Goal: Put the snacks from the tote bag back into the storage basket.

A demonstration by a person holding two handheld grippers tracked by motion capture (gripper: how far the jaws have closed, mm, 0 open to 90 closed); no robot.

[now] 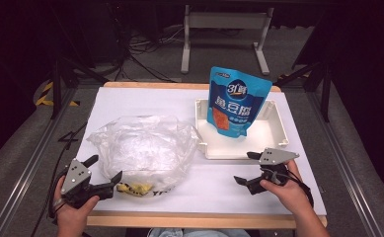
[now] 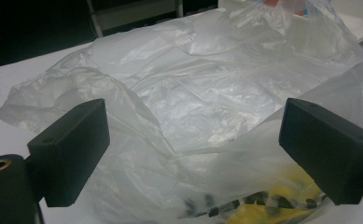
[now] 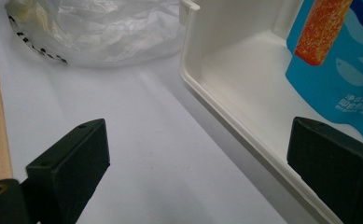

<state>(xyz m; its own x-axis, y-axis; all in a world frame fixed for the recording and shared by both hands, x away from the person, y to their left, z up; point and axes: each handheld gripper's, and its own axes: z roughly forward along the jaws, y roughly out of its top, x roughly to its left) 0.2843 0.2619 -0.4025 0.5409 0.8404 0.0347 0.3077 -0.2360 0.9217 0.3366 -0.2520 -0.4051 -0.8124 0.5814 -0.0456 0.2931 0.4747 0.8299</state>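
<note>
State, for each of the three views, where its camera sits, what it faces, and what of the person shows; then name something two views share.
High view: above the table's near side, facing forward and down; forearms and both hands show.
Left gripper view: on the left tongs, facing the plastic bag.
Right gripper view: on the right tongs, facing the white tray and blue pouch.
Shared: the bag.

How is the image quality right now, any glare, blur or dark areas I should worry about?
High view: white table bright, surroundings nearly black, slightly soft. Left gripper view: plastic bag shows pale sheen, jaws dark and blurred. Right gripper view: tray evenly lit, blue pouch sharp, near jaws soft.
</note>
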